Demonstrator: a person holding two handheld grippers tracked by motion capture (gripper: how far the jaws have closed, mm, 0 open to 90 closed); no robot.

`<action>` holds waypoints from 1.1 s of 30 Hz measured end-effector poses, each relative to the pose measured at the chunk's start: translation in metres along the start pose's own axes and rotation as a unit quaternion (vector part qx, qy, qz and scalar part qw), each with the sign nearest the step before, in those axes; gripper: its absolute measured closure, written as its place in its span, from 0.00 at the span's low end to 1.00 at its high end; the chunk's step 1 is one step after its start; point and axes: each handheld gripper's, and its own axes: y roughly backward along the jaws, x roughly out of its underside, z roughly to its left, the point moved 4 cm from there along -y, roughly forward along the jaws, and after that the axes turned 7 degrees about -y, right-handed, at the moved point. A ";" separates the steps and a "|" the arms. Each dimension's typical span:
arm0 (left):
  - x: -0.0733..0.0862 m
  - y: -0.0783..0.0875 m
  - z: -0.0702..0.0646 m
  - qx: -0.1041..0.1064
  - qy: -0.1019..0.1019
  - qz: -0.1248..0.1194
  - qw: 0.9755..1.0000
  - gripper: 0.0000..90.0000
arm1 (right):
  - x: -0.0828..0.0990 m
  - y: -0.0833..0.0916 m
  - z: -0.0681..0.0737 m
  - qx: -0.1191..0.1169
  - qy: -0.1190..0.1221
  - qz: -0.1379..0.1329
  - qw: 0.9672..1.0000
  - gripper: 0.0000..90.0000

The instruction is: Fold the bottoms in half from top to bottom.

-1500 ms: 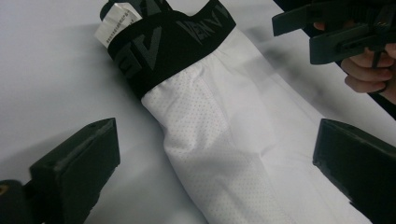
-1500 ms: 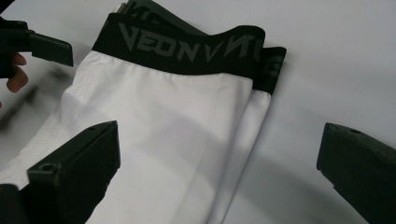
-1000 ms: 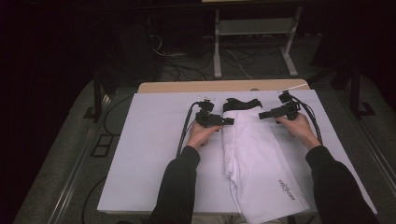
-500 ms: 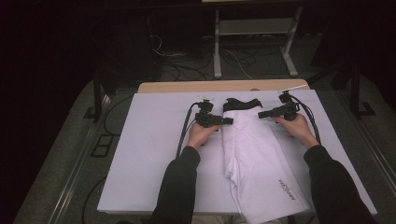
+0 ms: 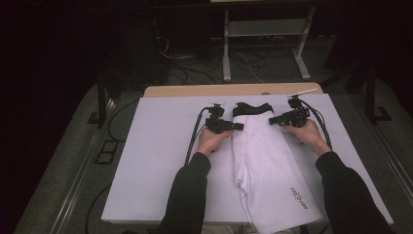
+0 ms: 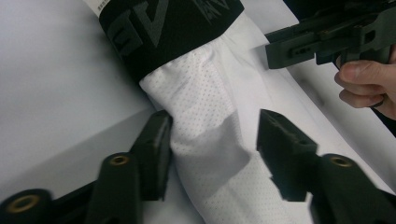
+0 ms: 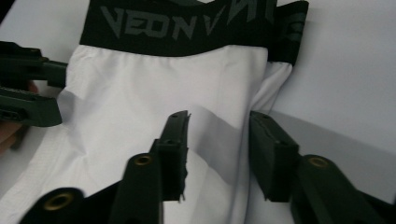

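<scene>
Wooden table (image 5: pixel 185 90), top mostly covered w/ a white sheet (image 5: pixel 151 161); bare wood strip shows along far edge. On the sheet, right of centre: white shorts (image 5: pixel 265 165), folded lengthwise, black waistband (image 5: pixel 251 108) at the far end, legs reaching the near edge.

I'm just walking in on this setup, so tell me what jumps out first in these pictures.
The folded white shorts with a black waistband lie down the middle of the pale table cover. The left gripper and right gripper flank the garment just below that band; their jaws have just been closing, each straddling a side edge of the white fabric.
</scene>
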 end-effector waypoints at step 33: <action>-0.011 0.010 -0.016 -0.003 -0.031 -0.013 0.999 0.98 | 0.005 0.018 0.010 -0.034 0.033 -0.045 0.998 0.97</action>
